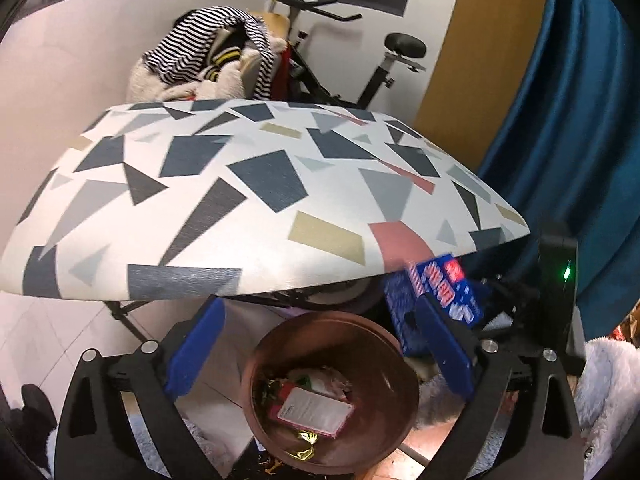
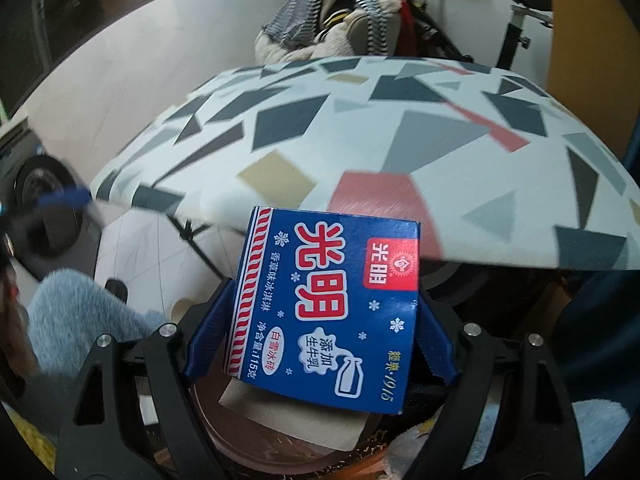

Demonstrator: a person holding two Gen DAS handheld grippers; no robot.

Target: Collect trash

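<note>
In the left wrist view, a dark shape, too blurred to identify, is seen at the lower left edge of the frame over pale floor tiles. The left gripper (image 1: pixel 318 346) is seen across the bottom, its jaws spread wide with nothing between them; the blue fingers (image 1: pixel 196 350) stand well apart on either side of a brown bin (image 1: pixel 394 344). The bin is placed at lower centre, directly below the gap. Inside it, a pink-edged packet with a white printed face (image 1: pixel 316 414) is seen lying flat on other wrappers, and a gold foil wrapper (image 1: pixel 305 446) is seen just below it. The middle of the frame is filled by a table with a geometric patterned top (image 1: pixel 224 188). A pile of striped clothes (image 1: pixel 208 52) and an exercise bike (image 1: pixel 384 68) are seen behind it, in the upper centre. At right centre, a blue ice-cream carton (image 1: pixel 434 296) is seen under the table edge, partly behind the right finger. A blue curtain (image 1: pixel 568 128) fills the right side.

In the right wrist view, a pale blue fluffy fabric (image 2: pixel 80 312) is seen at lower left. The right gripper (image 2: pixel 320 340) is seen at the bottom centre, its jaws closed on the carton (image 2: pixel 328 308), whose sides are pressed by both blue fingers (image 2: pixel 210 336). The carton is held above the bin rim (image 2: pixel 256 456), at lower centre. The patterned table top (image 2: pixel 440 152) spans the upper right.
</note>
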